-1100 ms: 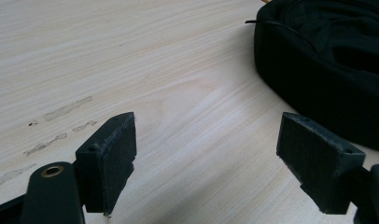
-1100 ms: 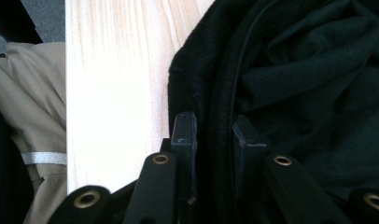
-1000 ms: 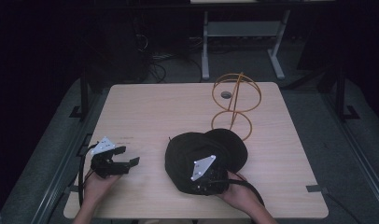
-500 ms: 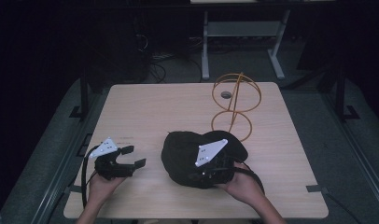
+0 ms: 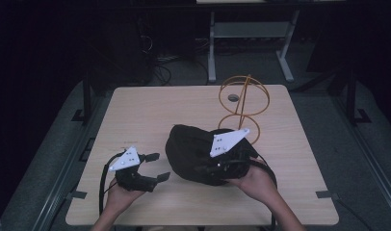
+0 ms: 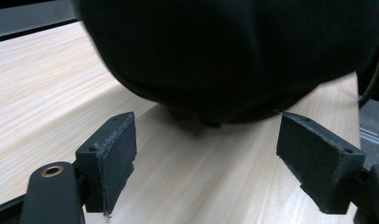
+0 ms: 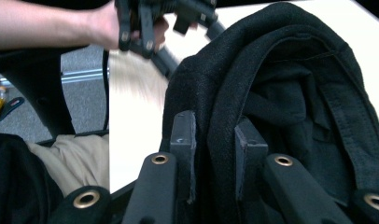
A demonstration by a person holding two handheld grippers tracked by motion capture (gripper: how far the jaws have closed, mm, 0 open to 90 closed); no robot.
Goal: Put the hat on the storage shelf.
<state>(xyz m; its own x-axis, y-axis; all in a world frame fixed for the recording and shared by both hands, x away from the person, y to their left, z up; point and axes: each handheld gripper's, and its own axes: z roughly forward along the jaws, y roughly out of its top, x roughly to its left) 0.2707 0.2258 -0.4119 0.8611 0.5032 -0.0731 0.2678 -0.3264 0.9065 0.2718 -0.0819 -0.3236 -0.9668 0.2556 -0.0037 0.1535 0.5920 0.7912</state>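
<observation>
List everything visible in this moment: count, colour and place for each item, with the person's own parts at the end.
Table: one, light wood, centre.
Black hat: one, black fabric, front centre of table, its edge clamped.
Wire stand: one, orange-gold rings on a stem, back right of table, behind the hat.
Desk frame: one, grey metal, on floor beyond the table.
Left gripper: one, black, front left, fingers open, facing the hat.
Right gripper: one, black, shut on the hat's edge.
Hands: two, at the front edge.

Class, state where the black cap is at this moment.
In the high view the black cap is near the table's front edge, right of centre, beside the orange wire stand, its edge pinched by the right hand-held gripper.
</observation>
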